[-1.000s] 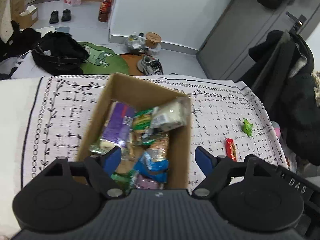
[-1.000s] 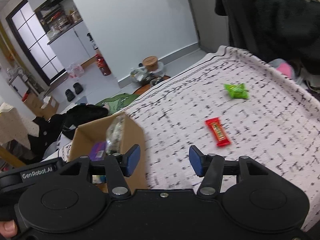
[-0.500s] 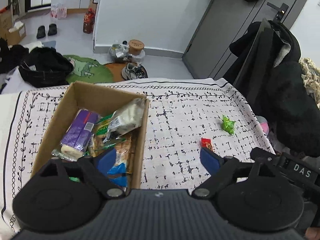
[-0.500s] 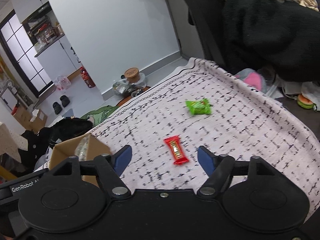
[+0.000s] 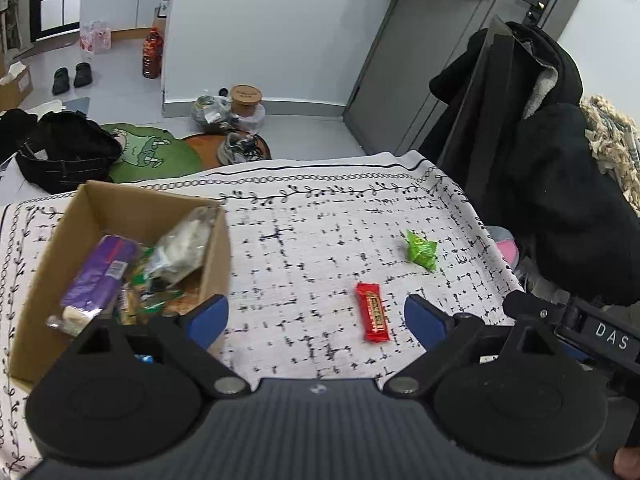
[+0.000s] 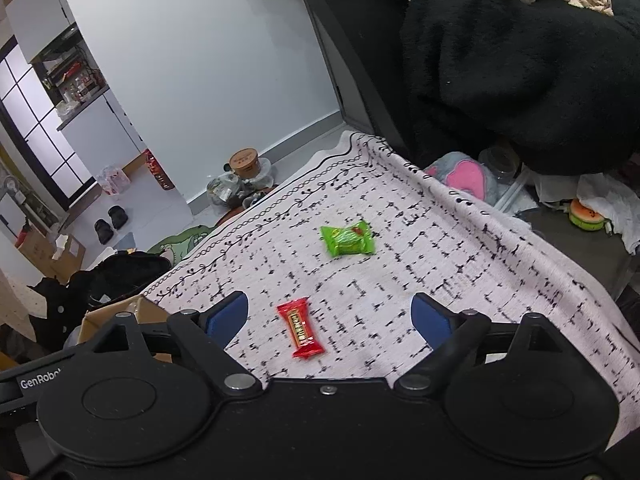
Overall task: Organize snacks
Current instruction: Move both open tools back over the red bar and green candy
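The open brown cardboard box [image 5: 48,280], already holding several wrapped snacks, sits just left of the left gripper [image 5: 316,316]; I count one box. I make out about four or five packets in it, but the heap hides an exact count. The white cloth with black dashes [image 5: 304,240], one, spreads under both tools. Two snacks lie loose on it. The green crinkled plastic packet [image 6: 347,238] lies ahead of the right gripper [image 6: 330,316], beyond its tips. The red flat foil-wrapped bar [image 6: 300,329] lies between that gripper's spread fingers, untouched.

Both grippers are empty. The left stands wide; the right's jaws are opening.

The step in hand looks like picking up the red bar. Best lower the right gripper squarely across the bar's narrow width, pads to cloth, and close gently without bunching fabric.
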The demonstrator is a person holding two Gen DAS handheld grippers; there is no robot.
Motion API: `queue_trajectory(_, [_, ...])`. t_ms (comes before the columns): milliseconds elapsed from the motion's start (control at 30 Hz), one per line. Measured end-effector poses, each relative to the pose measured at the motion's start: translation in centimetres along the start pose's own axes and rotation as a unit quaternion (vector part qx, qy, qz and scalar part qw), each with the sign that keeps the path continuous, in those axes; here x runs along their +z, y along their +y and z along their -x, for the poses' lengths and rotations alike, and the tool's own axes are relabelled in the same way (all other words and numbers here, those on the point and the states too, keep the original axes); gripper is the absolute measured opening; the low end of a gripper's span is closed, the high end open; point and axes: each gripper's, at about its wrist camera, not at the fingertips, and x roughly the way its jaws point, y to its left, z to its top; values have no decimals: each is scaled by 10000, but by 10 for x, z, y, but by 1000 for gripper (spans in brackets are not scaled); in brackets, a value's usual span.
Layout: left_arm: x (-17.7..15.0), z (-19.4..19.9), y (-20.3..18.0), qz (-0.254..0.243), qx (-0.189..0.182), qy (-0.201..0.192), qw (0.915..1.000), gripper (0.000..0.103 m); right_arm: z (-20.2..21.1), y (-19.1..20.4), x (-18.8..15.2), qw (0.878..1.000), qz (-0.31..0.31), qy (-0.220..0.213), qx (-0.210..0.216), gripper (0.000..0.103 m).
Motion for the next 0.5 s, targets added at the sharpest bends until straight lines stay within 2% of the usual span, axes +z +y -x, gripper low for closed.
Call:
queue_trajectory(167, [2, -16, -15, -48, -48, 43, 10000, 94, -10, -12, 10, 9999, -73, 99, -3, 90])
queue_trajectory(233, [1, -23, -21, -86, -57, 93, 9999, 95, -14, -14, 14, 10000, -43, 86, 15, 94])
queue_trajectory(300, [1, -32, -26, -99, -72, 182, 9998, 97, -16, -17, 19, 10000, -37, 63, 21, 103])
queue_trajectory(500, [0, -55, -42, -70, -64, 203, 9997, 97, -35, -31, 27, 9998, -60, 102, 148, 103])
